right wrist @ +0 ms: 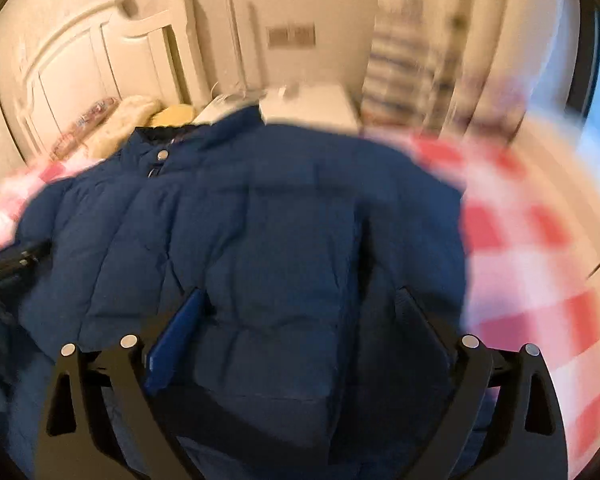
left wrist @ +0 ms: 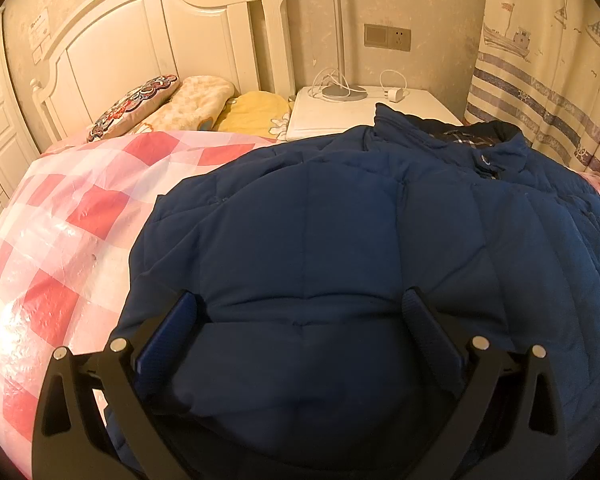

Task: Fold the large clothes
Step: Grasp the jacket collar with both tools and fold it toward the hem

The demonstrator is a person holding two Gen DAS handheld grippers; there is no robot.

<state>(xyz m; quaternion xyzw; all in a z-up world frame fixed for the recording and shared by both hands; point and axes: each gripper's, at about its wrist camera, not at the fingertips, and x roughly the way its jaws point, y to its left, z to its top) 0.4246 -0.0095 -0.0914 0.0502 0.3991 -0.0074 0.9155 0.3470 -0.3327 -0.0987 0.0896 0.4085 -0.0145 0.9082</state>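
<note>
Left wrist view: the left gripper (left wrist: 300, 336) is held with its fingers spread wide over a navy quilted jacket (left wrist: 360, 240), nothing clamped between them. Puffy stitched panels and a soft rounded hem are shown close by; the jacket is laid on a bed under a glossy pink-and-red checked cover (left wrist: 60, 220). Bare cover is seen beyond the jacket's left edge. Farther off, the collar (left wrist: 472, 136) with a snap is turned toward a white nightstand (left wrist: 332, 116) and pillows (left wrist: 172, 104). In the blurred right wrist view, the right gripper (right wrist: 300, 340) appears likewise parted above the jacket (right wrist: 260, 220), open cover lying right of it.
</note>
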